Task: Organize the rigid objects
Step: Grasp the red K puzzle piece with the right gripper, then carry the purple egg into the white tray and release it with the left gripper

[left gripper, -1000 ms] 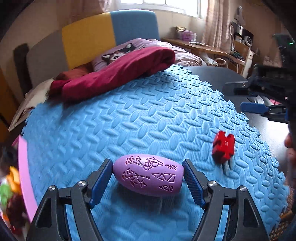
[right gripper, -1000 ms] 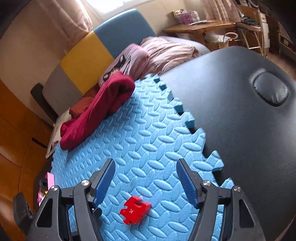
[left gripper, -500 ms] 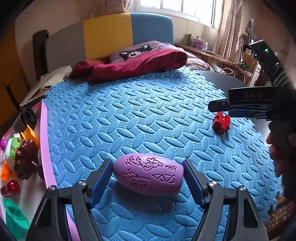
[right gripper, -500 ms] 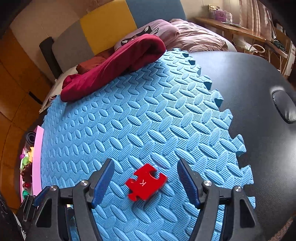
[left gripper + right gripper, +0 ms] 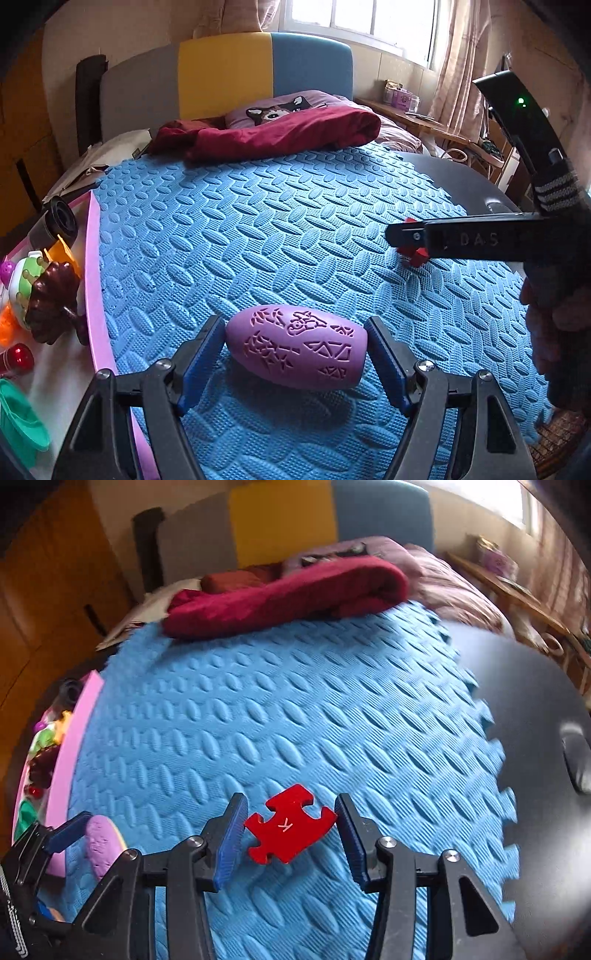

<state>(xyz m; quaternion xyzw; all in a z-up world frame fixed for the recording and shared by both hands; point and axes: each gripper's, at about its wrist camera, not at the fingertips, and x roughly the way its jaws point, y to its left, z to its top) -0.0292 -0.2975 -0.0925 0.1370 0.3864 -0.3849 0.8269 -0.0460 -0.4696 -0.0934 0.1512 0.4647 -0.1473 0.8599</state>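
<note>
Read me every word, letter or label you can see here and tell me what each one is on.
"K": white letter on the red puzzle piece, seen rotated, between the right hand-held gripper fingers.
"DAS": raised letters on the side of that gripper in the left wrist view.
Purple egg: carved patterns only, no words.
Boxes on the window shelf: too small to read.

Your left gripper [image 5: 295, 360] has black angular arms, silver screws and ribbed blue pads [image 5: 201, 363]. Your right gripper [image 5: 290, 840] matches it, its black side embossed "DAS".
</note>
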